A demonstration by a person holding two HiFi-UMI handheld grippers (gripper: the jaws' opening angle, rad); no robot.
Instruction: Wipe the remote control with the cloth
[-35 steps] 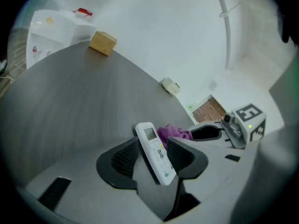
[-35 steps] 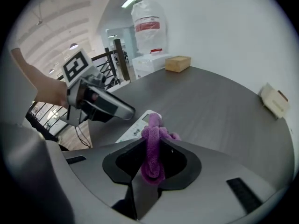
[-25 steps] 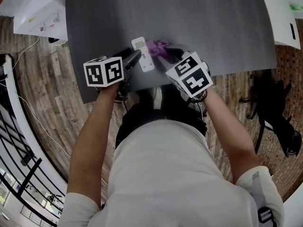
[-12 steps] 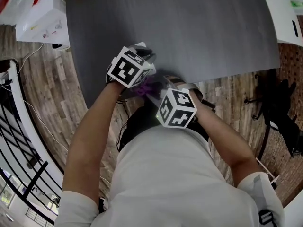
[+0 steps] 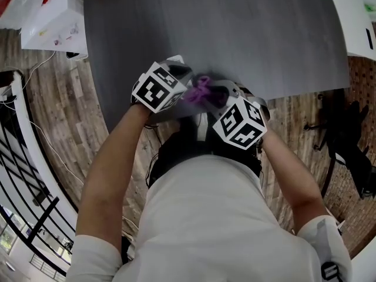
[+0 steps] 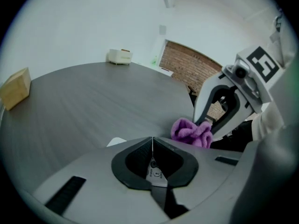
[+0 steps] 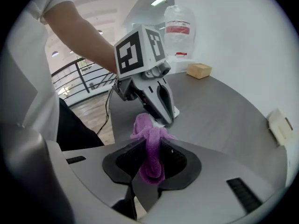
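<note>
The white remote (image 7: 176, 111) lies near the front edge of the grey table (image 5: 235, 28). In the head view my left gripper's cube covers it. My left gripper (image 6: 152, 139) points down at it, jaws shut to a thin line with nothing visible between them. One corner of the remote (image 6: 117, 142) peeks out past the left jaw. My right gripper (image 7: 152, 146) is shut on the purple cloth (image 7: 150, 139). The bunched cloth (image 5: 201, 90) sits between the two grippers, its end touching the left gripper's tips (image 7: 161, 118). From the left gripper view the cloth (image 6: 191, 132) shows under the right gripper (image 6: 210, 125).
A small cardboard box (image 6: 14, 87) and a white box (image 6: 120, 56) stand far back on the table. A plastic bag (image 7: 180, 29) and a flat white object (image 7: 280, 125) sit at the table's far side. White cartons (image 5: 53, 22) lie on the floor to the left.
My left gripper swung in over the remote and now covers it. The right gripper with the cloth dropped back toward the body, then came up beside the left gripper.
</note>
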